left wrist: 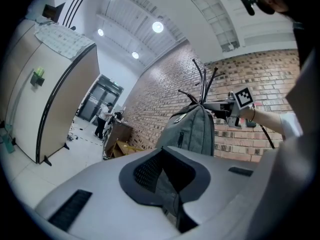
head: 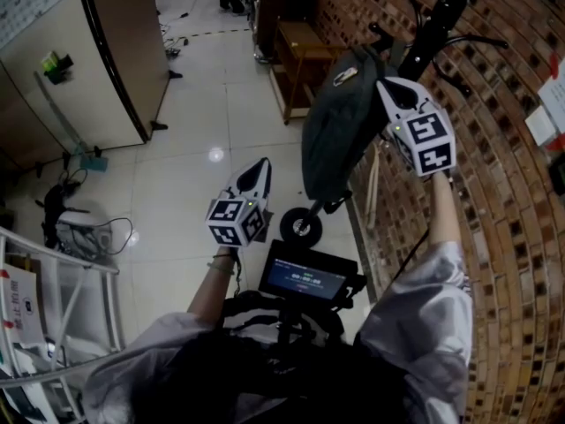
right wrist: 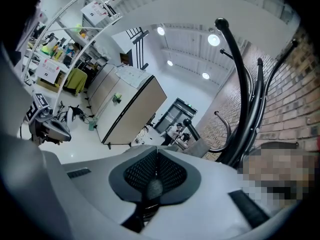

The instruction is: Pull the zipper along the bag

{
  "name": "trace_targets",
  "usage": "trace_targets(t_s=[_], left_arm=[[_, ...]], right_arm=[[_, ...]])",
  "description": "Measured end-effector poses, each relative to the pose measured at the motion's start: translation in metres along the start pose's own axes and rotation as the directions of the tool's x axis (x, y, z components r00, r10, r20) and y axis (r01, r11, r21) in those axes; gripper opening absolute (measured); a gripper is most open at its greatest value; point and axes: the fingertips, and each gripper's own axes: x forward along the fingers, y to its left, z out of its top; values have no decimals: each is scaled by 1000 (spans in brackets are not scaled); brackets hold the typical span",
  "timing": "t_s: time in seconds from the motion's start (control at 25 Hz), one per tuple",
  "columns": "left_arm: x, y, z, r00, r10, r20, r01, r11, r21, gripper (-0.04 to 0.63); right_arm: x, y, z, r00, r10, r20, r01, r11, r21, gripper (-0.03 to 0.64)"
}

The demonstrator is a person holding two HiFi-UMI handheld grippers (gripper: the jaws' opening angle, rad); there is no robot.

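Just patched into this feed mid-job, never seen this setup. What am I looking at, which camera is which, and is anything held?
No robot here: a person holds a two-jaw gripper in each hand. The head view looks down from the person's head; the other two cameras ride on the grippers and look along their jaws. No table is in view: a grey backpack hangs on a black coat stand beside a brick wall. The right gripper is raised at the backpack's top; its jaws are together, with a small grey bit between them that I cannot identify. The left gripper hangs lower, away from the backpack, jaws apart and empty.
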Motion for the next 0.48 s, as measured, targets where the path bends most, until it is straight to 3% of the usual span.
trace_targets(t_s=[0.48], left_arm=[[1,-4,-4,1000,1,-12,0,1000,8,8]], right_arm=[[-8,12,-10,1000,-9,5,9,999,-36,6]])
